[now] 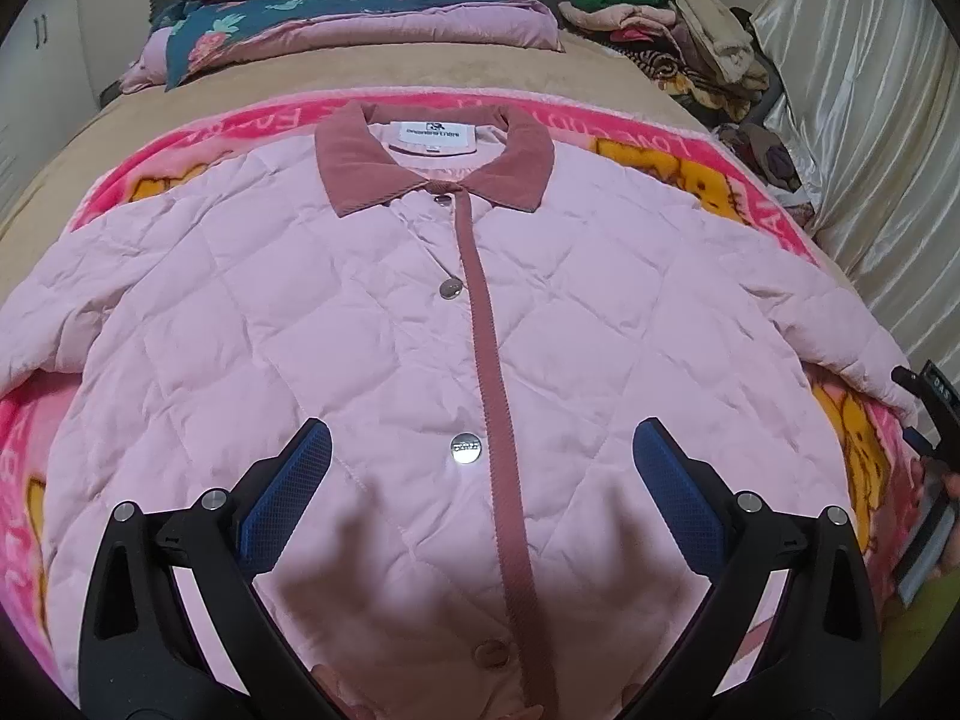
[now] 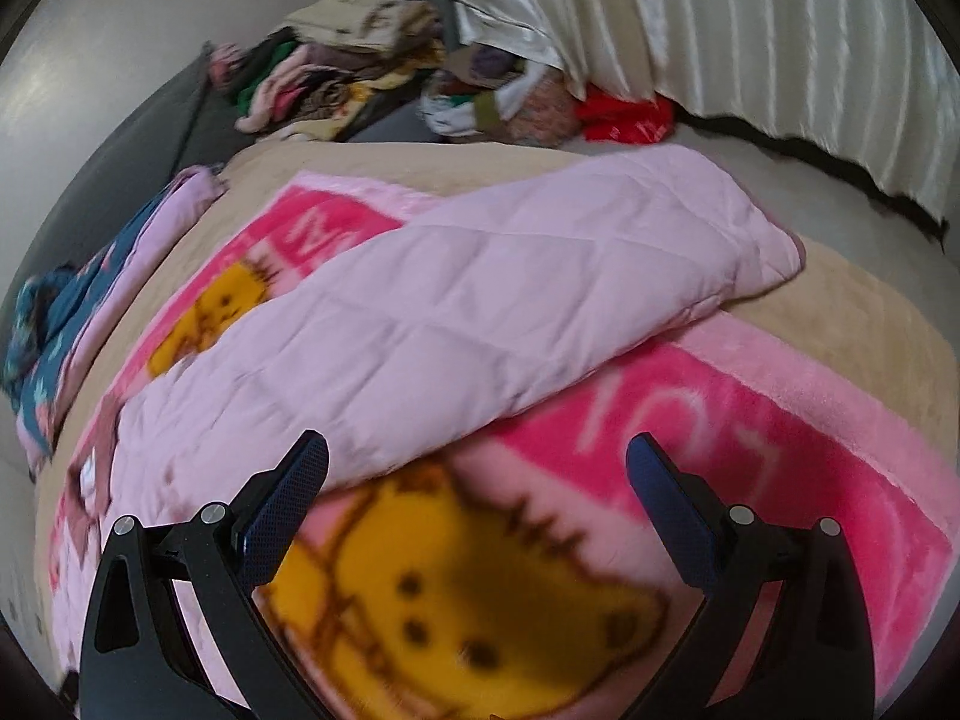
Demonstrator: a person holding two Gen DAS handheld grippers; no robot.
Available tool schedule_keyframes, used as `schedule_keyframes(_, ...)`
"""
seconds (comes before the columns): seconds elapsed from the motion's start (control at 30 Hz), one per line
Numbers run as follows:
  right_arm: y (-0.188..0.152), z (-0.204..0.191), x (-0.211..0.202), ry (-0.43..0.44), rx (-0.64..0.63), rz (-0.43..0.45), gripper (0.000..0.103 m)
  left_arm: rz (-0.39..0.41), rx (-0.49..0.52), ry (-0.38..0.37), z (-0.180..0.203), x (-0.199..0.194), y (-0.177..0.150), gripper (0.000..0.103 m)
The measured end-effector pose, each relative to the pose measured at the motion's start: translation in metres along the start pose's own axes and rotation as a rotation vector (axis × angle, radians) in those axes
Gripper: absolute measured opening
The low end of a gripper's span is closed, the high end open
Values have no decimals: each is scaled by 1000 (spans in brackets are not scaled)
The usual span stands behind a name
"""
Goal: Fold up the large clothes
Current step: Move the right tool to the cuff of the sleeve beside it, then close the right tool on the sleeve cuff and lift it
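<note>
We see a pale pink quilted jacket (image 1: 372, 324) lying flat and face up on a bright pink cartoon blanket (image 1: 708, 162), which is spread over a beige bed cover (image 1: 252, 90). The jacket is buttoned down a dusty-rose placket (image 1: 486, 354), with its matching collar (image 1: 348, 162) pointing toward the far end of the bed, and both sleeves are stretched out to the sides.

Our left gripper (image 1: 480, 450) hovers over the lower front of the jacket, its blue-padded fingers (image 1: 300, 480) spread wide and holding nothing; its shadow falls on the fabric below it. Our right gripper (image 2: 477, 462) is likewise spread wide and empty, hanging above the blanket just beside the jacket's right sleeve (image 2: 480, 312). That sleeve runs diagonally away from it, with the cuff reaching onto the beige cover. In the left wrist view this gripper shows only at the right edge, near the sleeve.

A folded blue floral quilt (image 1: 300, 6) lies at the head of the bed. A heap of mixed clothes (image 2: 336, 78) sits off the bed's far corner, beside a pale satin curtain (image 2: 750, 60).
</note>
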State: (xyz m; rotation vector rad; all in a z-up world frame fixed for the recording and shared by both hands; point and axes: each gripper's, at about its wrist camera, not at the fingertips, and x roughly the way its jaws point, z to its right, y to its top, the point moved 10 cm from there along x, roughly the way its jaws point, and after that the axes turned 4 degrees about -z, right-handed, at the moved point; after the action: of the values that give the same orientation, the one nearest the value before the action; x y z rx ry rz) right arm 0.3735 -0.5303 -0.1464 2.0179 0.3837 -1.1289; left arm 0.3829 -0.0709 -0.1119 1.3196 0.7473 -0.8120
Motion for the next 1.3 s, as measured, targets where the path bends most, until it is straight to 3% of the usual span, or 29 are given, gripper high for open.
schedule_keyframes(0.13, 15, 22, 18, -30, 67, 5, 99, -7, 6, 6, 0, 3, 0, 94)
schedule_keyframes(0.27, 26, 47, 41, 21, 215, -28, 99, -6, 3, 22, -8, 5, 2, 94)
schedule_keyframes(0.43, 49, 60, 48, 31, 287, 27, 98, -11, -10, 24, -19, 8, 5, 94)
schedule_keyframes(0.47, 53, 63, 51, 31, 303, 30, 97, -8, -13, 29, -22, 8, 6, 94)
schedule_keyframes(0.53, 61, 72, 54, -12, 311, 46, 76, -6, -21, 31, -27, 9, 8, 94)
schedule_keyframes(0.73, 73, 70, 47, -48, 231, 90, 34, 16, -32, 52, -46, 10, 16, 94)
schedule_keyframes(0.83, 85, 51, 24, -20, 139, 156, 24, 11, -38, 54, -54, 12, 16, 94)
schedule_keyframes(1.03, 99, -1, -20, 22, -28, 260, 18, 9, -48, 26, -64, 11, 18, 94)
schedule_keyframes(1.3, 101, -64, -63, 82, -158, 338, 16, 47, -51, 19, -80, -1, 23, 94)
